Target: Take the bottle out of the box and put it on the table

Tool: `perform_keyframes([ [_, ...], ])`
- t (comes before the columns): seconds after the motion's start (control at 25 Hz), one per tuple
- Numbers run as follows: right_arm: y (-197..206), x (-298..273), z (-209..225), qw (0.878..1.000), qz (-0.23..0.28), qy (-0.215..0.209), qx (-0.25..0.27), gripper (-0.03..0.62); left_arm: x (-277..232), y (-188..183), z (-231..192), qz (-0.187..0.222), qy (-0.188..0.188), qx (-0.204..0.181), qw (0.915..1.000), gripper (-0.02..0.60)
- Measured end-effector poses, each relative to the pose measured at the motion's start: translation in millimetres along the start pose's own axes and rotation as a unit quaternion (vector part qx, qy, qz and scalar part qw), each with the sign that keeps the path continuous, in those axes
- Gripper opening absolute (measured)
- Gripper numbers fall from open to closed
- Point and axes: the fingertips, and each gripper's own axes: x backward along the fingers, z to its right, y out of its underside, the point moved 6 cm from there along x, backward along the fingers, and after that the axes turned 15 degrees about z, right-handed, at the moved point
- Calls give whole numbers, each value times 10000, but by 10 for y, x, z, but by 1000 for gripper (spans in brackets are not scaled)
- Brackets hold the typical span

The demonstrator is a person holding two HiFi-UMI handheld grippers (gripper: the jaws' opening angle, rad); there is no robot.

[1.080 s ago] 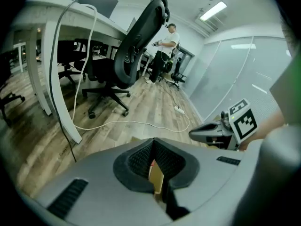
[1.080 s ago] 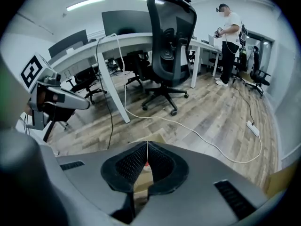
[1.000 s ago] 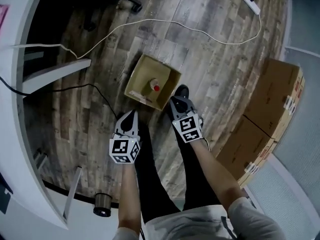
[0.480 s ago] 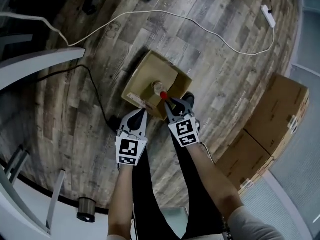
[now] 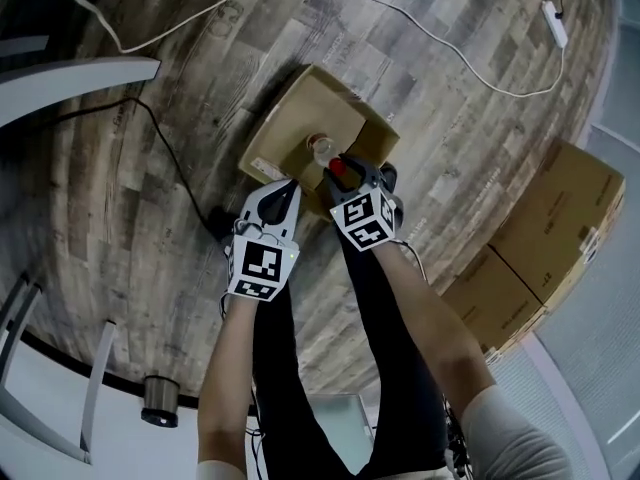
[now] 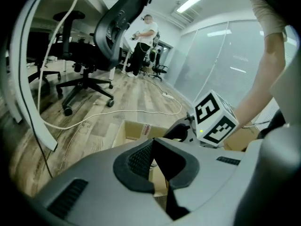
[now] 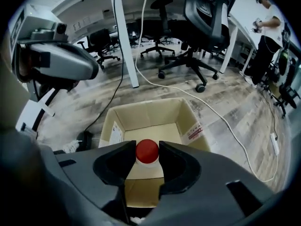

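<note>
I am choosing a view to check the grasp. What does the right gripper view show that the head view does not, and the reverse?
Only the right gripper view: the right gripper's jaws opening, with the red cap seen between them, and office chairs. Only the head view: the person's forearms and stacked cartons. Both: the open box, the bottle and the left gripper.

The left forearm (image 5: pixel 232 368) and right forearm (image 5: pixel 430 328) are stretching downward side by side. The left gripper (image 5: pixel 283 190) is pointing obliquely down, its jaws together and empty. The right gripper (image 5: pixel 345 171) is pointing steeply down, its jaws opening around the bottle's red cap (image 7: pixel 147 151).
</note>
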Motion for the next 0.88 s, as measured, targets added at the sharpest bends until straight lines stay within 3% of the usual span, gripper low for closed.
perform_keyframes([
  [0.16,-50,-9,-33,9999,-132,-57,64,179,73,-28,54,-287,458,-409,9977,12],
  [0.4,-409,502,-43,9996,-62,-150,224,179,288,-413,73,-170,303,-214,9992,12],
  [0.64,-1179,1128,-10,9987,251,-319,303,178,512,-1135,70,-70,76,-269,9996,12],
  [0.88,-1674,1651,-84,9977,388,-441,349,178,751,-1611,248,-72,-19,-290,9996,14],
])
